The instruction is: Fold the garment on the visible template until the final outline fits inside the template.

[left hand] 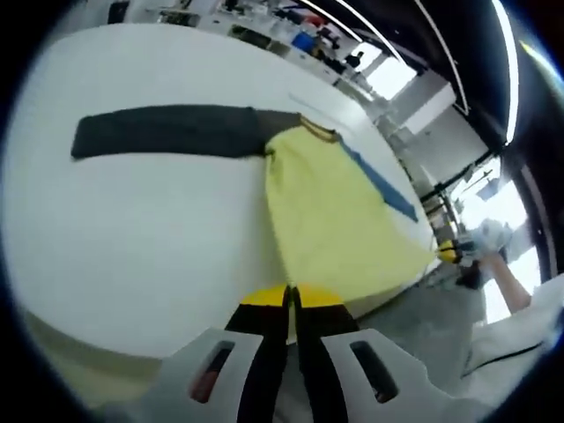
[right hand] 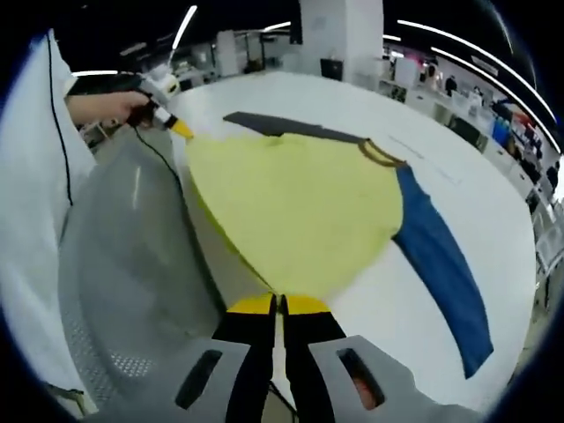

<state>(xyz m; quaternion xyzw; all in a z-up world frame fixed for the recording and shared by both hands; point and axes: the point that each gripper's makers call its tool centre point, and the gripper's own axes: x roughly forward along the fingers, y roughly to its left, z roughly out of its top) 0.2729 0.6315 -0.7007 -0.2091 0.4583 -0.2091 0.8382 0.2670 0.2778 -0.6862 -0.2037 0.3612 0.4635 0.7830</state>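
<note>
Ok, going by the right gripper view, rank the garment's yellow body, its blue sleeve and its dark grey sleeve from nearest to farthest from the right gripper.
1. Yellow body of the garment: its hem corner sits at the tips of the right gripper, centre of view.
2. Blue sleeve: off to the right, lying on the white table.
3. Dark grey sleeve: beyond the body, toward the table's far side.

Each gripper [left hand: 291, 300] [right hand: 278, 307] has 2 black jaws with yellow tips on a white housing; the person wears a white sleeve [right hand: 35, 211].
</note>
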